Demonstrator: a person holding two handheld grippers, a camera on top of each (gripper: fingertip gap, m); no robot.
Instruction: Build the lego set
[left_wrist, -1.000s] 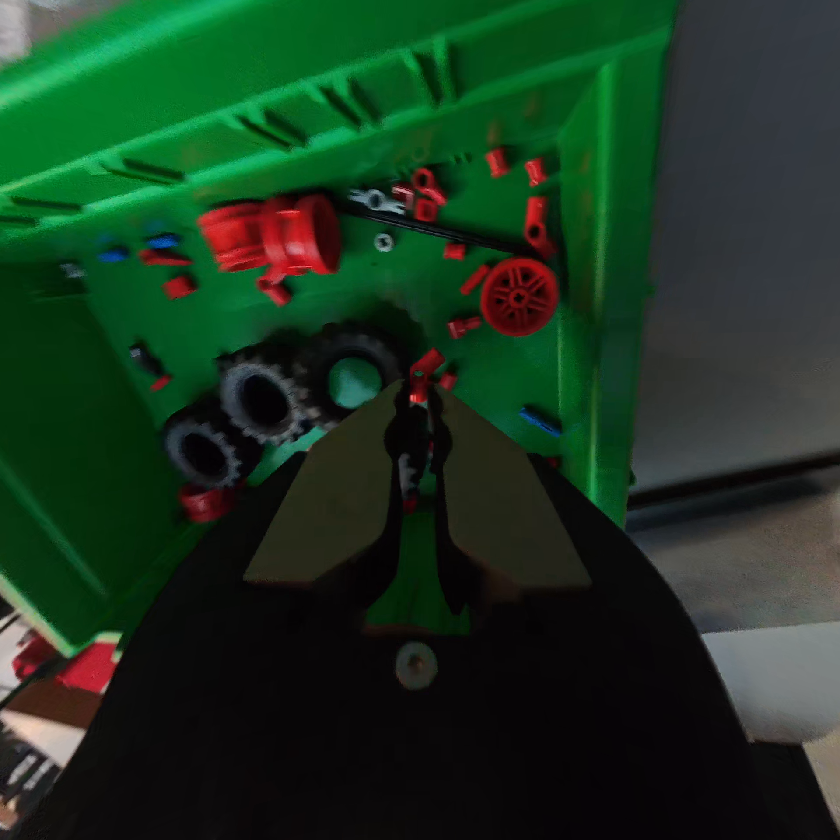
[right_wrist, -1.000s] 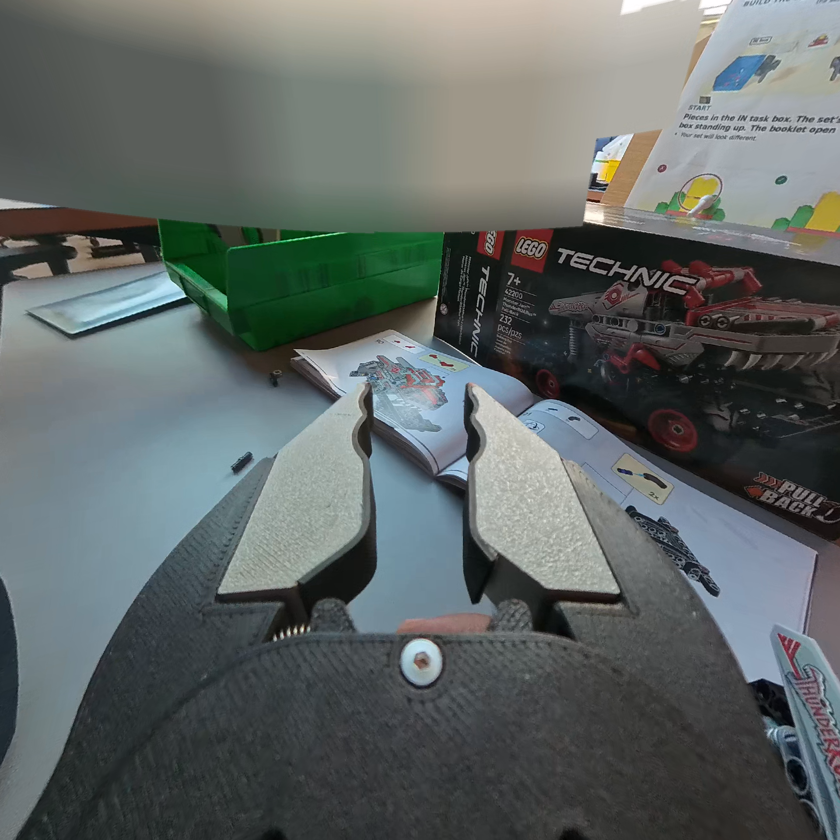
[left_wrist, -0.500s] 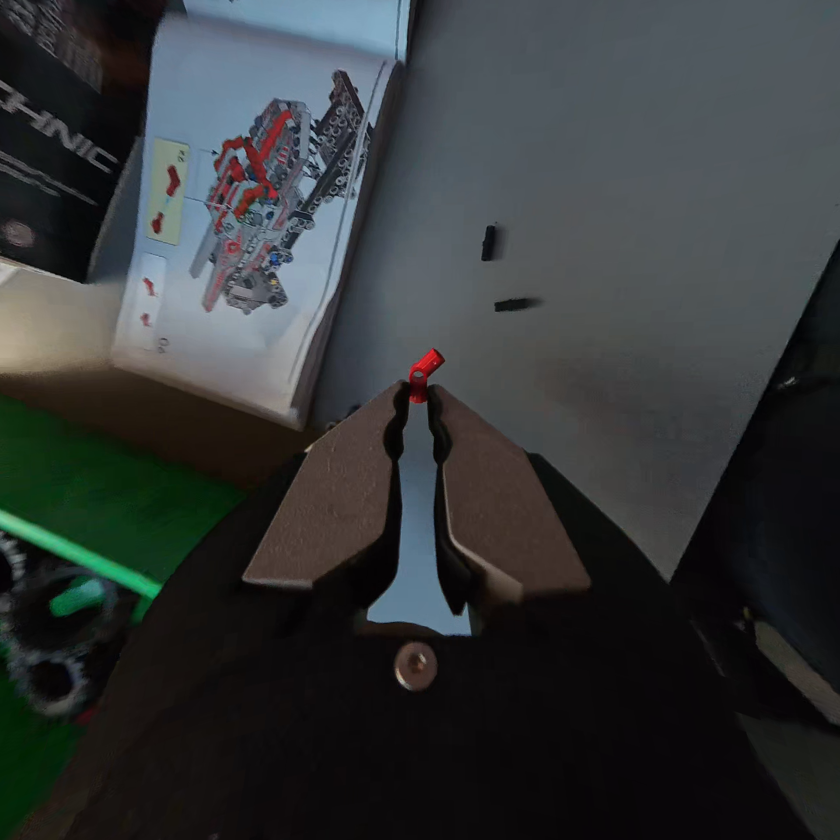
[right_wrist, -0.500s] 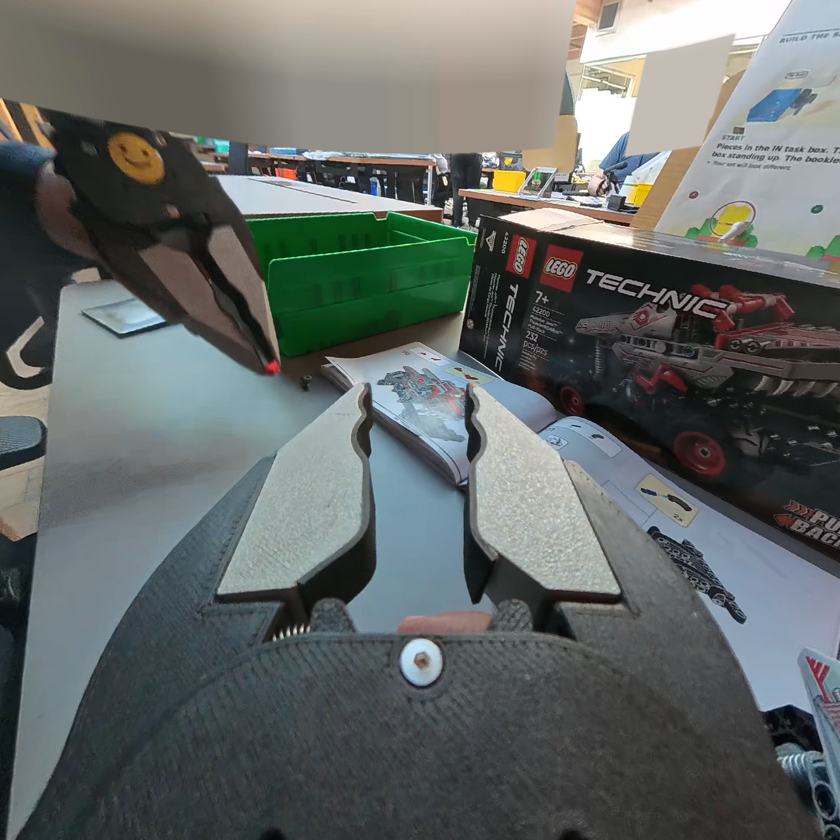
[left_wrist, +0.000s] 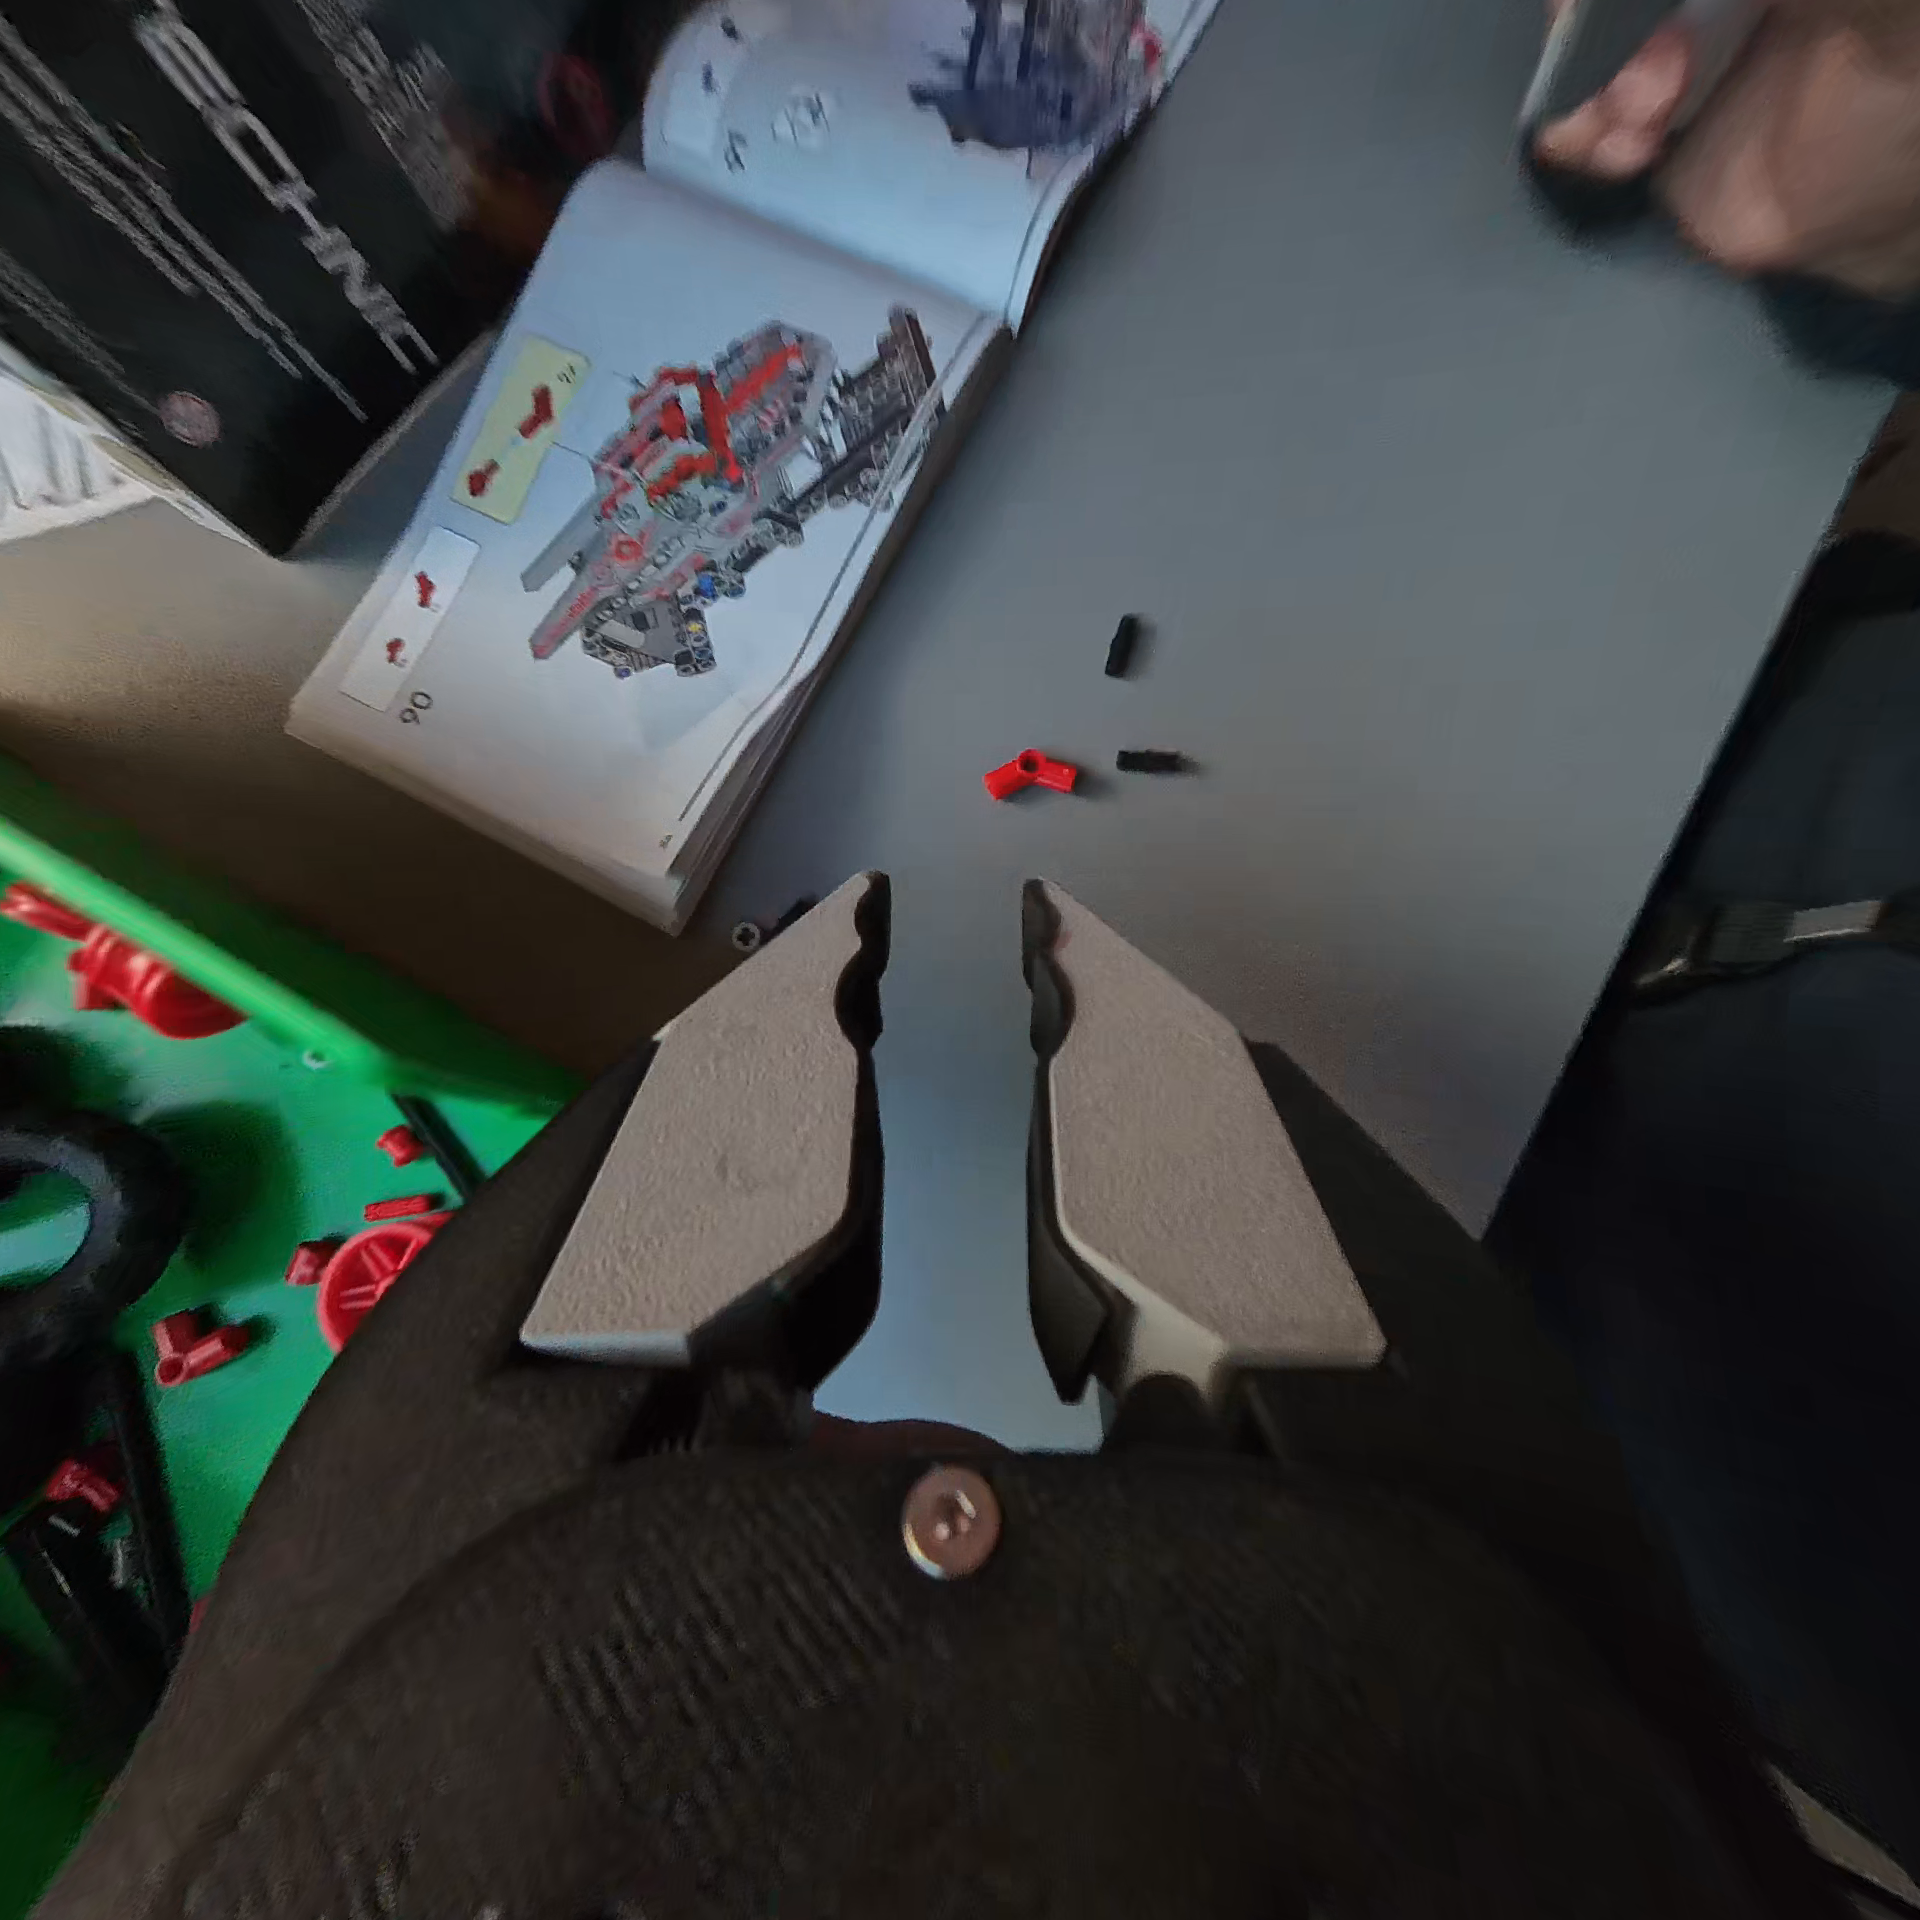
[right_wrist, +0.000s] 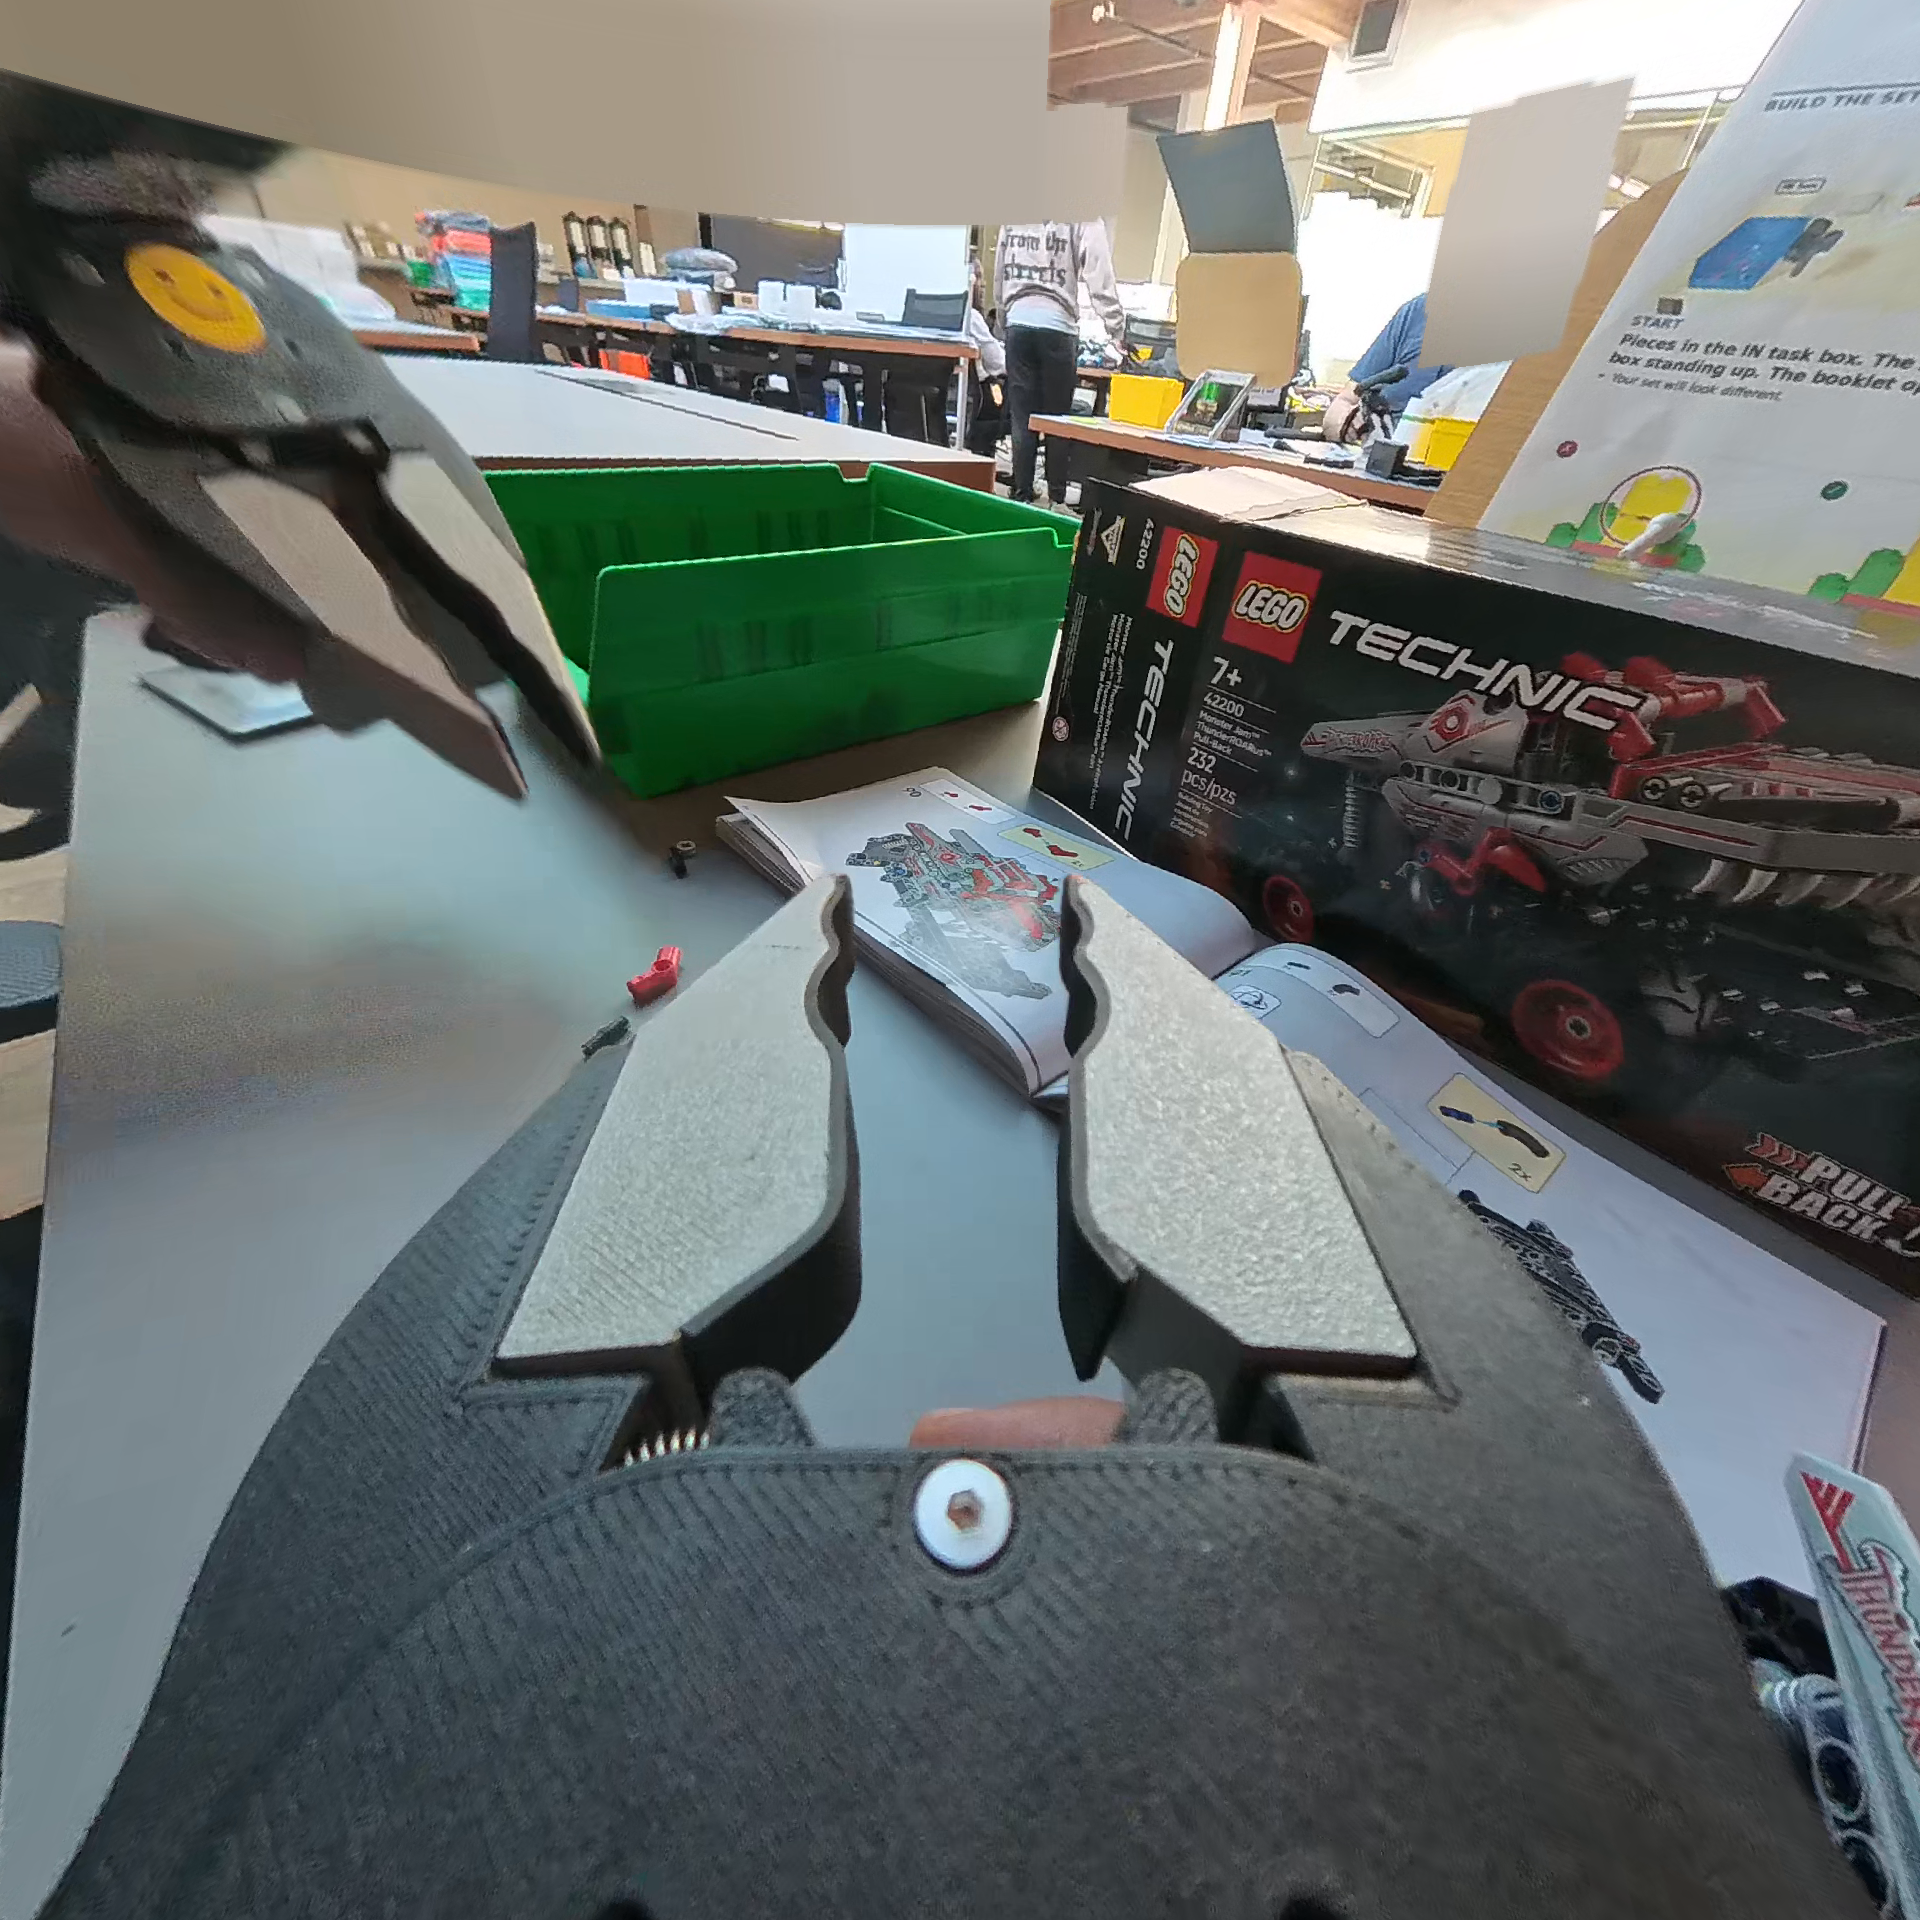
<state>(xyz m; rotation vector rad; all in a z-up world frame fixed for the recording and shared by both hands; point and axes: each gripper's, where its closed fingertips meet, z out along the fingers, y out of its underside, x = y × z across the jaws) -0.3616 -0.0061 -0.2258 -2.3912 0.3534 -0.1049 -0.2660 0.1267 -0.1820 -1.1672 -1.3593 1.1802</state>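
Note:
A small red angled connector (left_wrist: 1029, 774) lies on the grey table beside two black pins (left_wrist: 1148, 762), just beyond my left gripper (left_wrist: 956, 899), which is open and empty above the table. The connector also shows in the right wrist view (right_wrist: 655, 975), left of my right gripper (right_wrist: 951, 902), which is open and empty low over the table. The left gripper (right_wrist: 551, 769) shows there too, raised at the upper left. The open instruction booklet (left_wrist: 665, 520) lies ahead; it also shows in the right wrist view (right_wrist: 966, 894).
A green bin (left_wrist: 249, 1143) with red parts and black tyres sits at the lower left; it shows far left-centre in the right wrist view (right_wrist: 810, 634). The set's black box (right_wrist: 1507, 790) stands to the right. A partly built grey assembly (right_wrist: 1849, 1725) is at the lower right corner.
My left gripper carried the red connector from the green bin to the table, opened and let it go beside the black pins. The right gripper stayed open.

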